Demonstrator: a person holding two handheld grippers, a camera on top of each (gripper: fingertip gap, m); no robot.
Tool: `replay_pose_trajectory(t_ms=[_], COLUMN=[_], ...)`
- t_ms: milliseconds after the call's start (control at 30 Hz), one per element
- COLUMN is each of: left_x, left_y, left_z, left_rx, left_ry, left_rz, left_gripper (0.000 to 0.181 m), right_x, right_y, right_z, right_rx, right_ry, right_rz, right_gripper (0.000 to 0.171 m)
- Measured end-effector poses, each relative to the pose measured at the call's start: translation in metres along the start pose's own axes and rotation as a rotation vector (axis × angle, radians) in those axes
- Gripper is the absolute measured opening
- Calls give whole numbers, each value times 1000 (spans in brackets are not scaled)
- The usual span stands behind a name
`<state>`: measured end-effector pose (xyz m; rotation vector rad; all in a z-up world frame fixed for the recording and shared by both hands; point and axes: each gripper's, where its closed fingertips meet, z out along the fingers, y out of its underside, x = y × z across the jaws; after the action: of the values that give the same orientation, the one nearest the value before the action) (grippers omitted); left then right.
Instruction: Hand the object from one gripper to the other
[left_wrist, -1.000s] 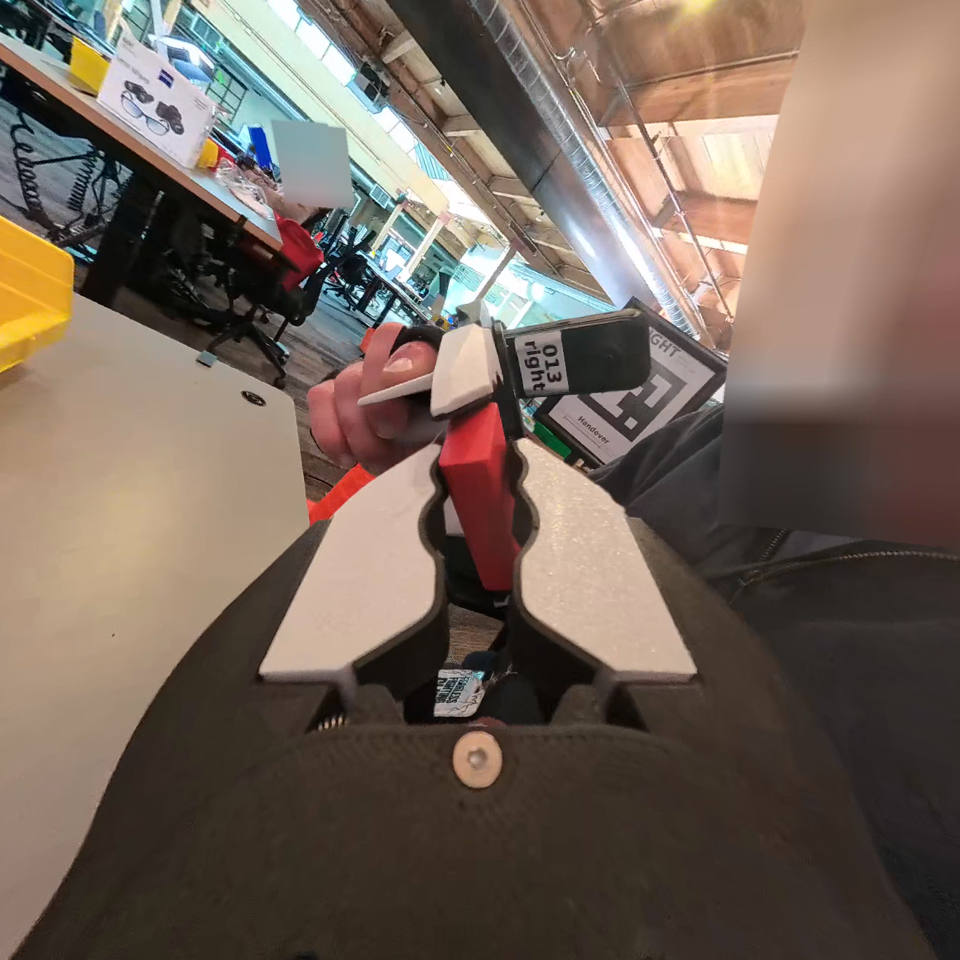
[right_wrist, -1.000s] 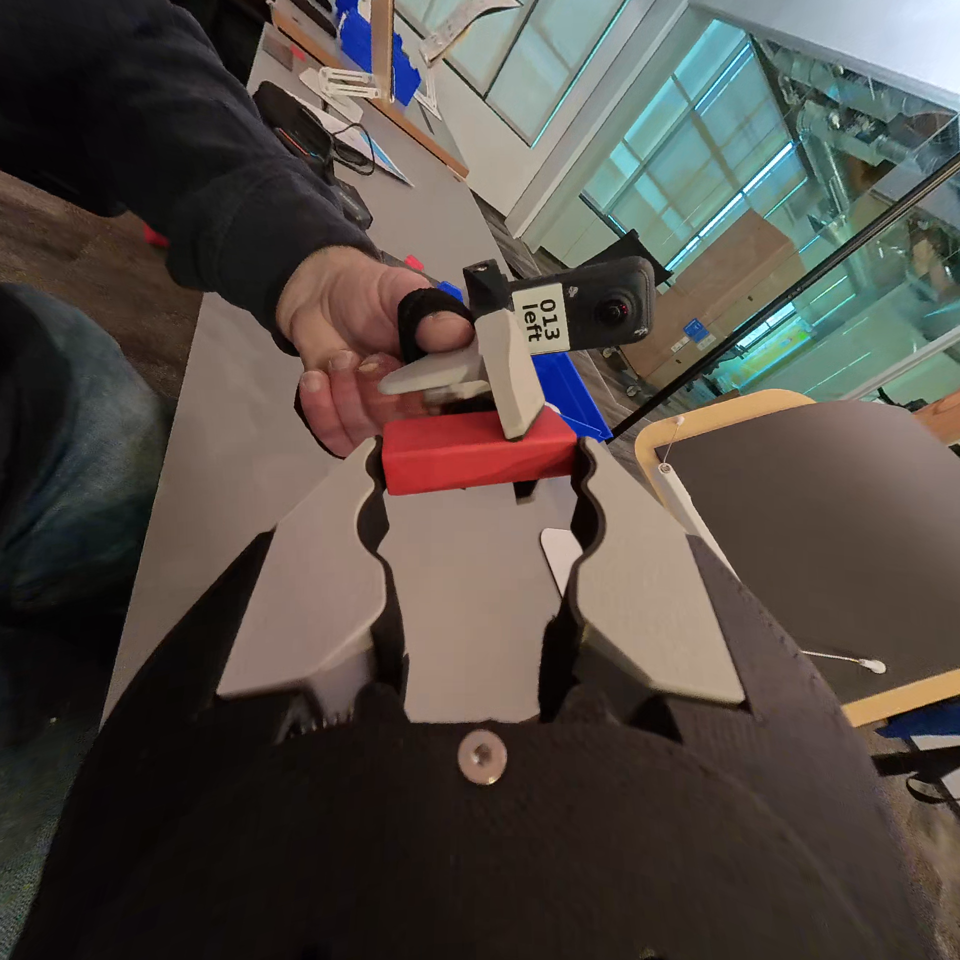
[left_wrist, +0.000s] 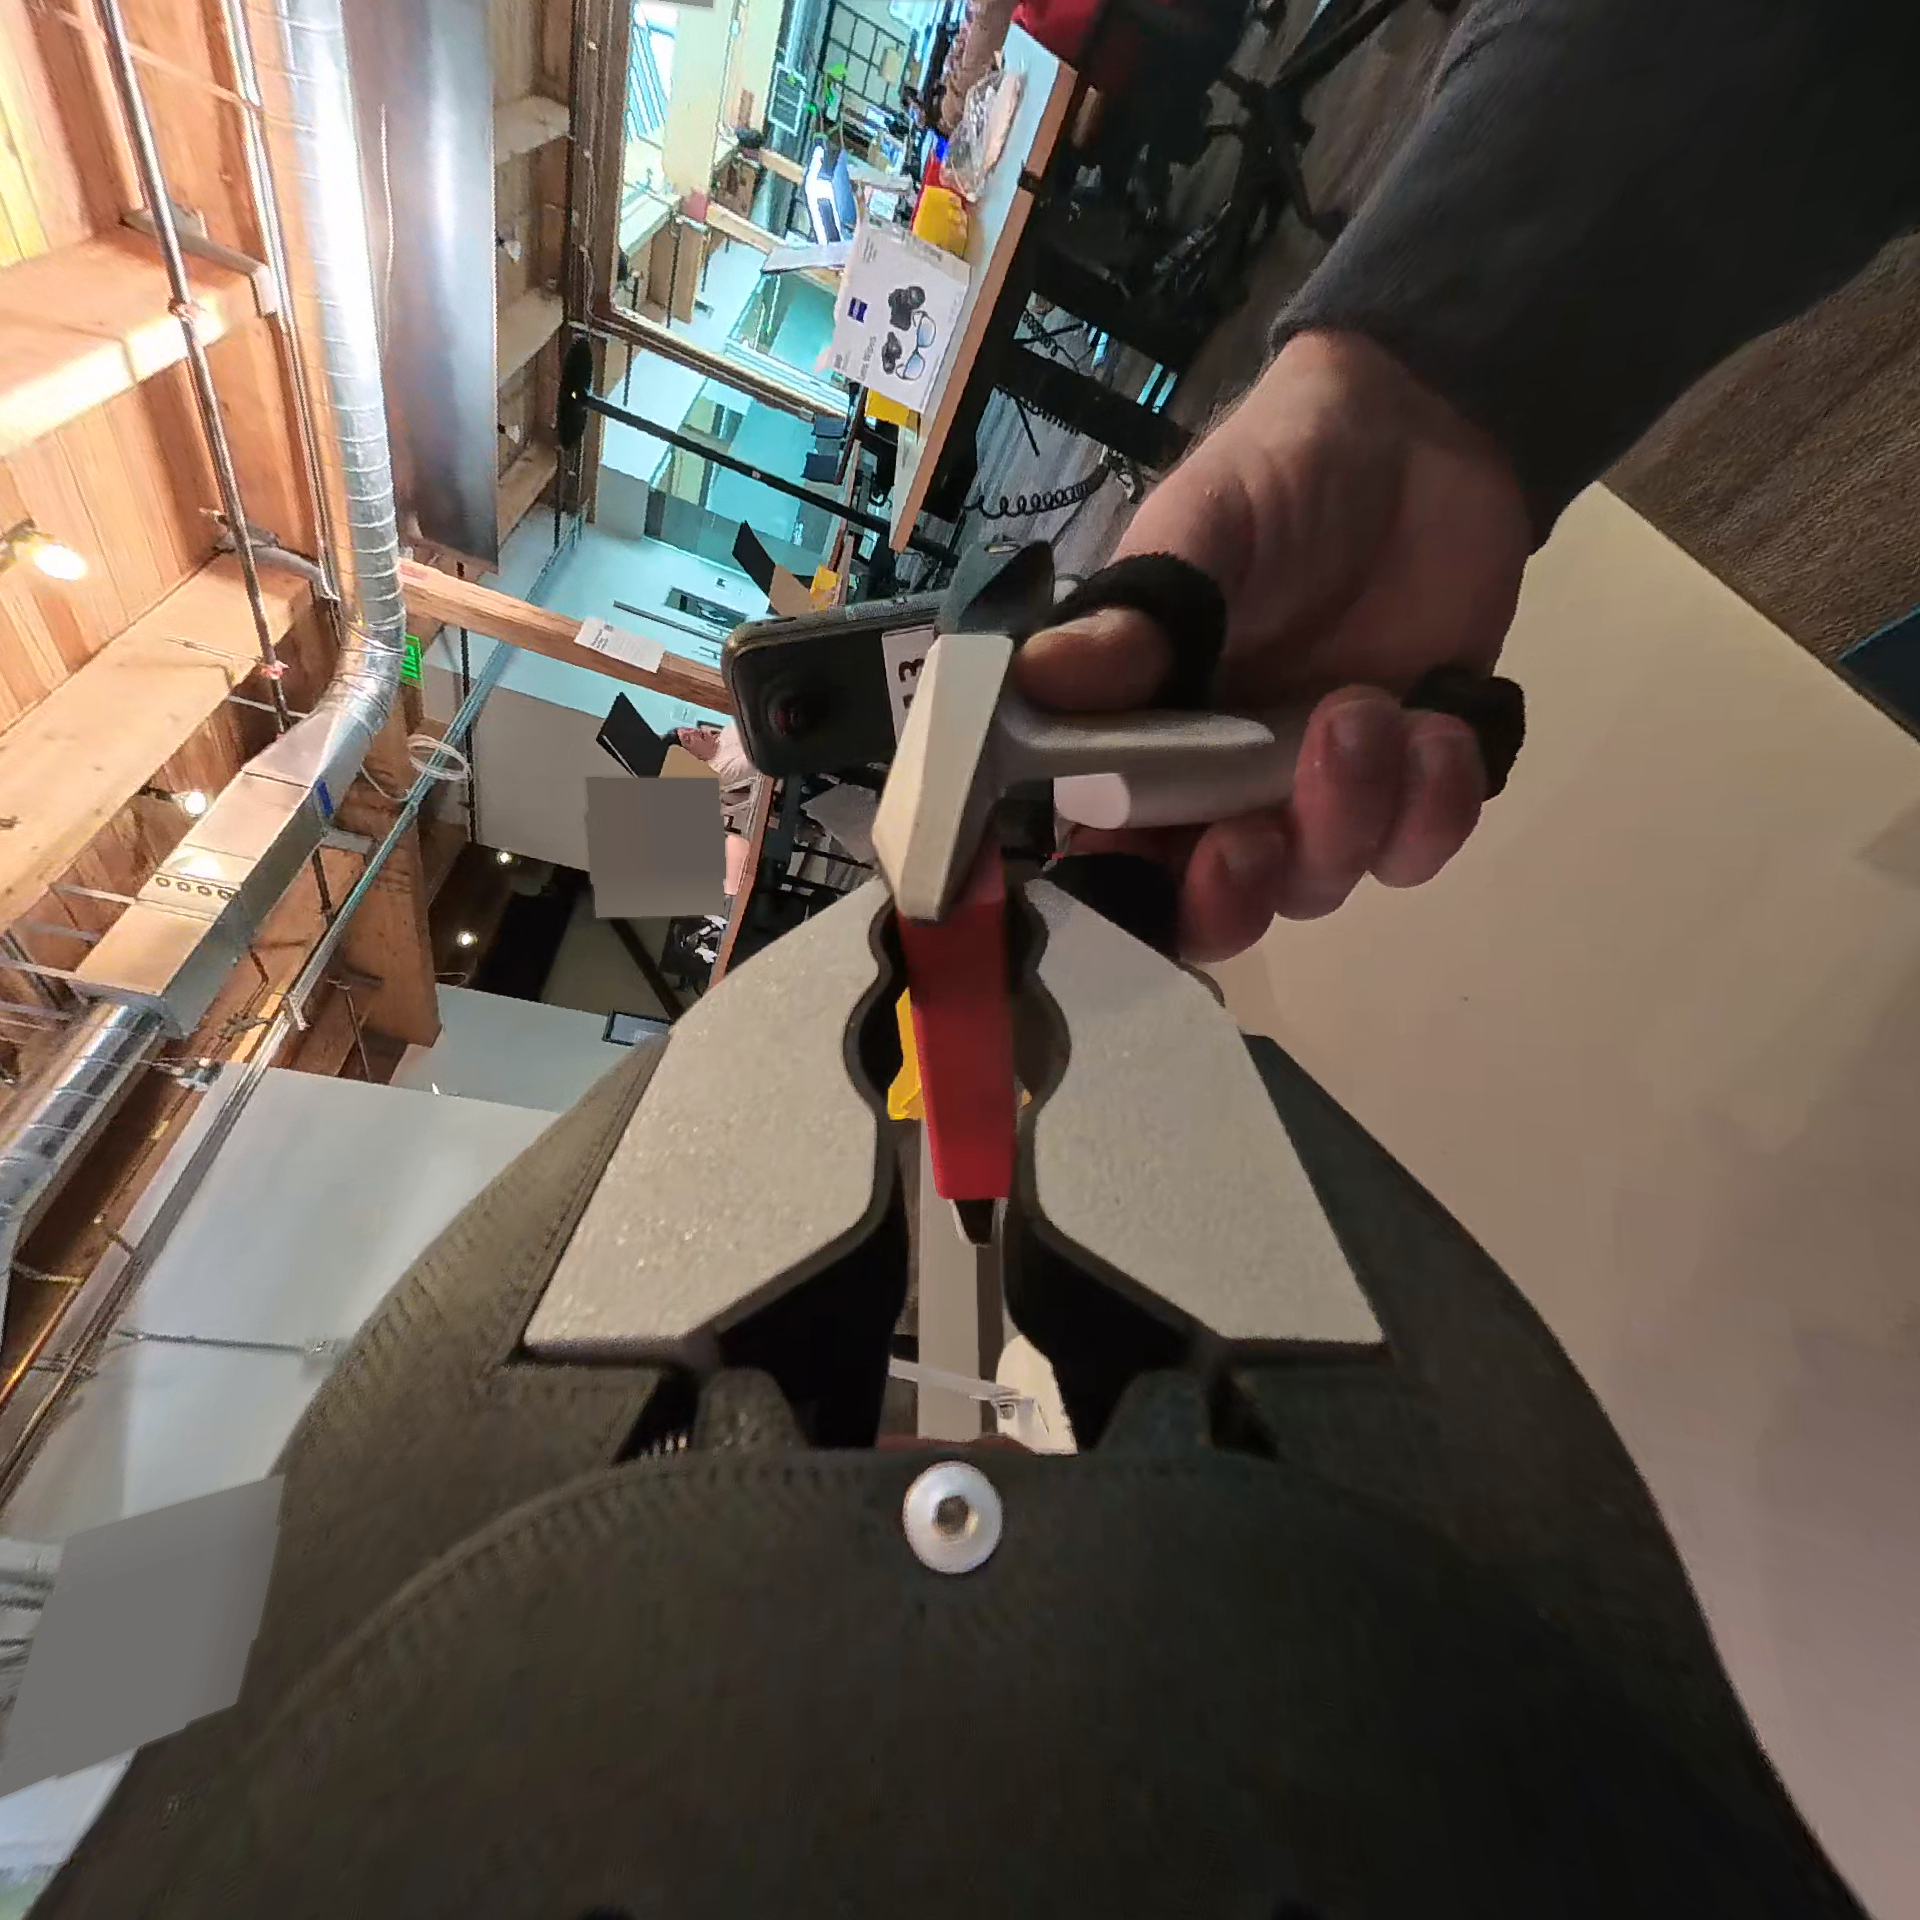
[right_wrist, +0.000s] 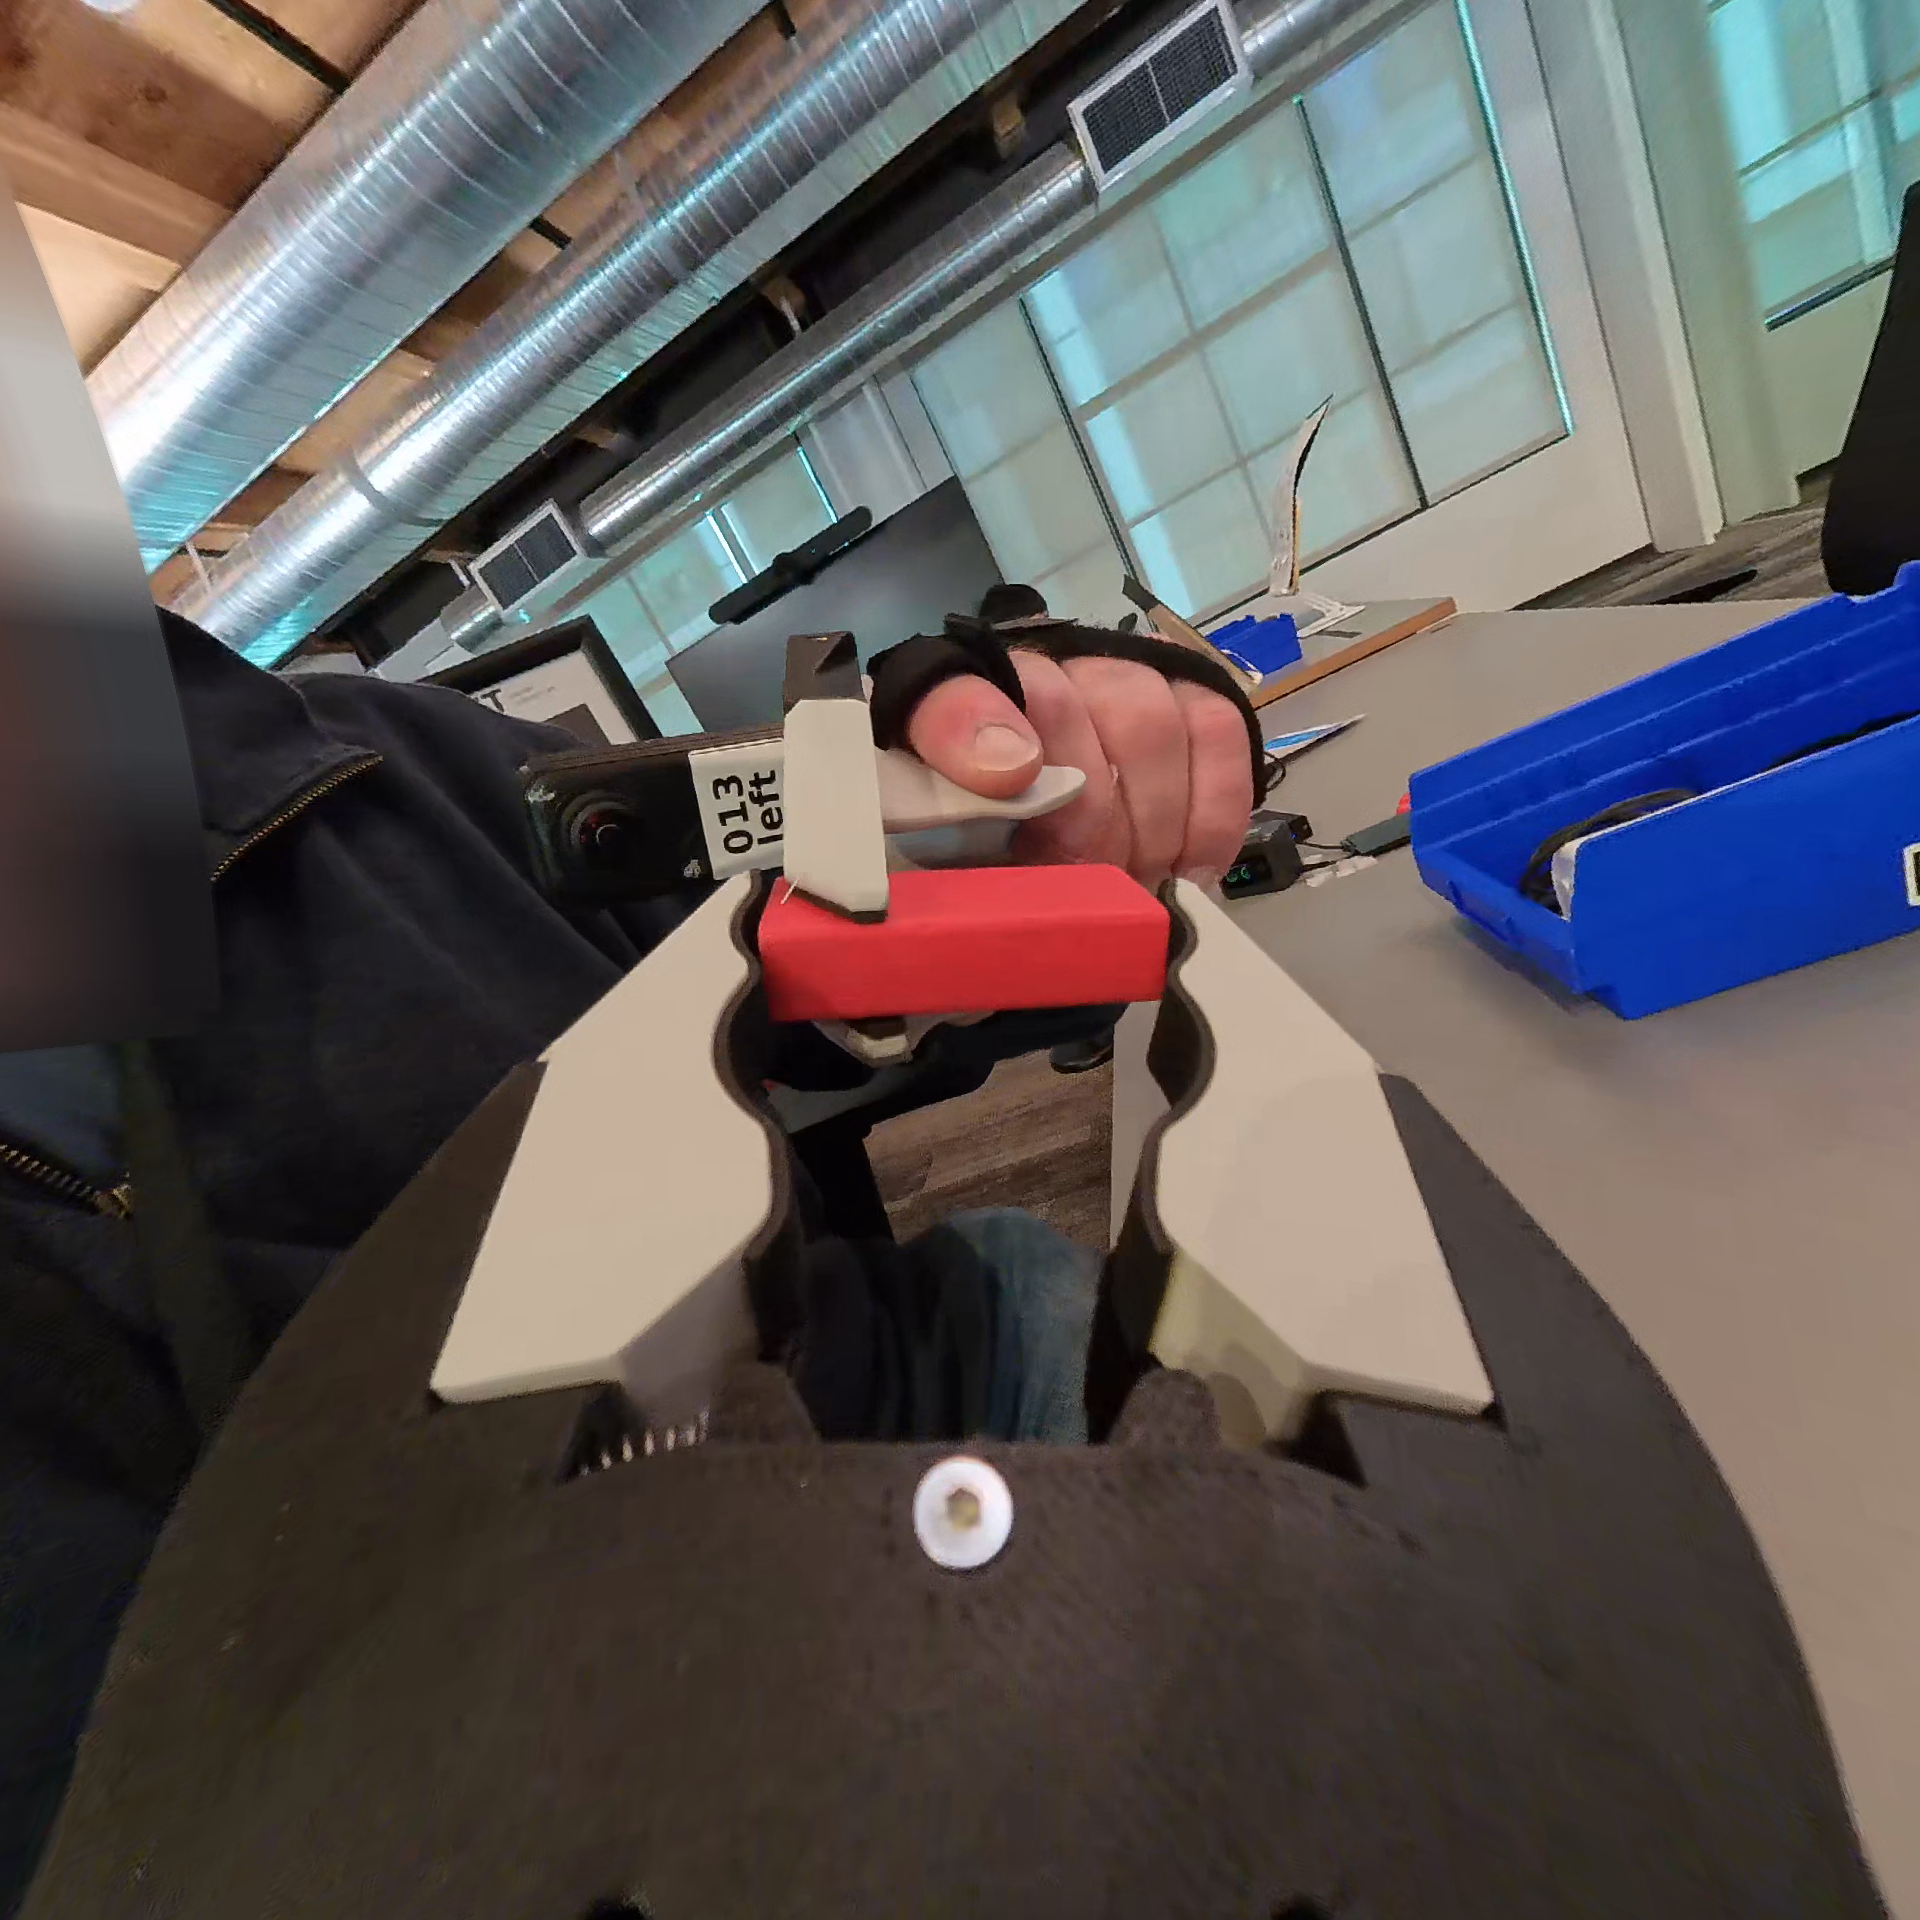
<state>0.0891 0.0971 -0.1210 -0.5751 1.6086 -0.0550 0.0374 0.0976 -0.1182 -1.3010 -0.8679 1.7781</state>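
My left claw (left_wrist: 951, 935) is clamped narrow on the red block (left_wrist: 961, 1049), its far end hidden. My right claw (right_wrist: 961, 914) spans the block (right_wrist: 961, 951) lengthwise; firm contact unclear. Grey desk (right_wrist: 1558, 1091) beyond.

Bright daylight from windows, sharp focus, strong wide-angle bending at edges.

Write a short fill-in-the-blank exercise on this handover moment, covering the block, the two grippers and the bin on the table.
1. The solid rectangular block held up between the grippers is coloured ___.
2. The left gripper and the right gripper are ___ shut on the block.
3. The open plastic bin standing on the grey table is coloured ___.

Missing words: red; both; blue.
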Motion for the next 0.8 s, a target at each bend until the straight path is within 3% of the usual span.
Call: replay_pose_trajectory(t_ms=[233,300,467,800], left_x=[-2,-2,-21,-4], left_y=[4,4,12,27], left_z=[1,-4,-26,-6], left_rx=[-14,11,106,-114], left_ry=[-15,21,16,-37], left_rz=[-37,-153,-485,-52], left_gripper=[19,35,45,53], right_x=[5,6,7,15], right_y=[-6,-10,-17,3], right_z=[-4,-9,-18,-8], right_rx=[-13,-8,-13,-54], right_ry=[88,117,156,108], right_rz=[-125,-166,-200,111], right_gripper=[71,71,71,70])
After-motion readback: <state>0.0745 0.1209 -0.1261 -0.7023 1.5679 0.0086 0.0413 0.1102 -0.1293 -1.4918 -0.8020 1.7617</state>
